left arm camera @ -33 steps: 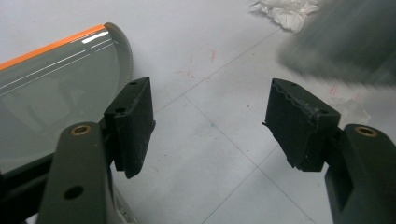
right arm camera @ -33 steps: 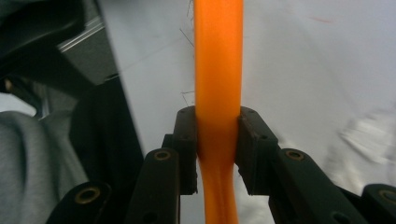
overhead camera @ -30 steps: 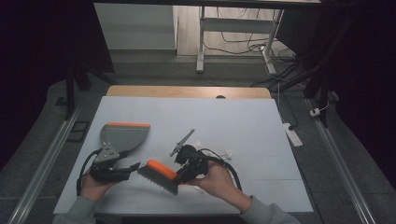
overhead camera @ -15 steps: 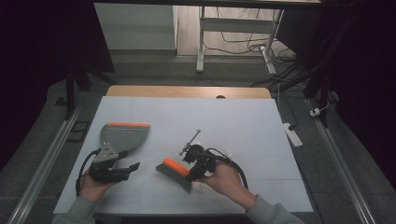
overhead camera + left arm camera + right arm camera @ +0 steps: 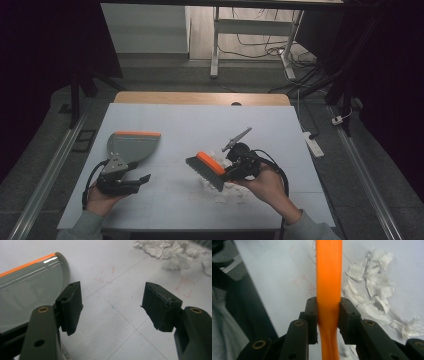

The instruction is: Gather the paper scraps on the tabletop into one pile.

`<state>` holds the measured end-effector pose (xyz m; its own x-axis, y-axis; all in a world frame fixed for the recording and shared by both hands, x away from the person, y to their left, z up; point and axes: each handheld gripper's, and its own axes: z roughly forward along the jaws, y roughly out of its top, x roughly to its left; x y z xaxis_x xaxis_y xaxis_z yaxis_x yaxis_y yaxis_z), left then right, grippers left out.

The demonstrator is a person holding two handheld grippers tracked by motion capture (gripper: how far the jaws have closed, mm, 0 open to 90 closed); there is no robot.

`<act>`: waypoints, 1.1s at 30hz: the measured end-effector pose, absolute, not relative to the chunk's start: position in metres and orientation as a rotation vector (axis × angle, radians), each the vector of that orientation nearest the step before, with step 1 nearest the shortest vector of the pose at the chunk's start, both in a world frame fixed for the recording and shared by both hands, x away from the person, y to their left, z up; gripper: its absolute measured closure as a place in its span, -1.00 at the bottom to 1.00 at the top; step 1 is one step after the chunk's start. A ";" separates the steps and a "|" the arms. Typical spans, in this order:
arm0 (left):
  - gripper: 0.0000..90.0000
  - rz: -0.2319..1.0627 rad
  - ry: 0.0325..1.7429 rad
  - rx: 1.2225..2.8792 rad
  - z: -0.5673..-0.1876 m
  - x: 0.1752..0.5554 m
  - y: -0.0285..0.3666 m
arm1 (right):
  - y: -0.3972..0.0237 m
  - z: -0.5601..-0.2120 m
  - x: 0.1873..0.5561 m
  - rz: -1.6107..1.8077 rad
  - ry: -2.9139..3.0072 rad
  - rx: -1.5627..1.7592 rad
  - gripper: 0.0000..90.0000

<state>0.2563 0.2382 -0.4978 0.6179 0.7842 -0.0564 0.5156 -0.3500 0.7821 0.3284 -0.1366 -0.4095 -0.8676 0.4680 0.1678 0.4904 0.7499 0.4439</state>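
Note:
A hand brush [image 5: 206,168] with an orange back and dark bristles hangs tilted over a heap of torn white paper scraps [image 5: 220,192]. My right gripper [image 5: 227,173] is shut on it; in the right gripper view the jaws [image 5: 329,312] pinch the orange back [image 5: 329,275] with the scraps [image 5: 372,290] beside it. A grey dustpan [image 5: 131,145] with an orange lip lies on the table at left. My left gripper [image 5: 143,179] rests just in front of the dustpan, open. In the left gripper view nothing is between its jaws [image 5: 112,300], and the dustpan [image 5: 25,290] lies to their left.
The white table top [image 5: 200,125] has a wooden strip along its far edge. A metal table leg [image 5: 215,45] and cables lie on the floor beyond. Rails run along both sides of the table. More scraps [image 5: 175,252] lie ahead of the left gripper.
My right gripper has carried the brush to the right and a little up, away from the left gripper and over the paper scraps. The left gripper and dustpan have stayed put.

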 end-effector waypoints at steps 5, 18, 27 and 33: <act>-0.27 0.413 1.024 2.032 -0.498 0.257 0.239 | -0.149 -0.401 0.318 -0.719 -2.933 -0.715 0.58; -0.27 0.412 1.024 2.048 -0.499 0.259 0.234 | -0.134 -0.439 0.291 -0.360 -3.093 -0.344 0.58; -0.27 0.409 1.027 2.049 -0.500 0.259 0.235 | -0.119 -0.441 0.334 -0.318 -3.138 -0.421 0.58; -0.27 0.410 1.023 2.047 -0.500 0.259 0.235 | -0.130 -0.435 0.342 -0.413 -3.155 -0.487 0.58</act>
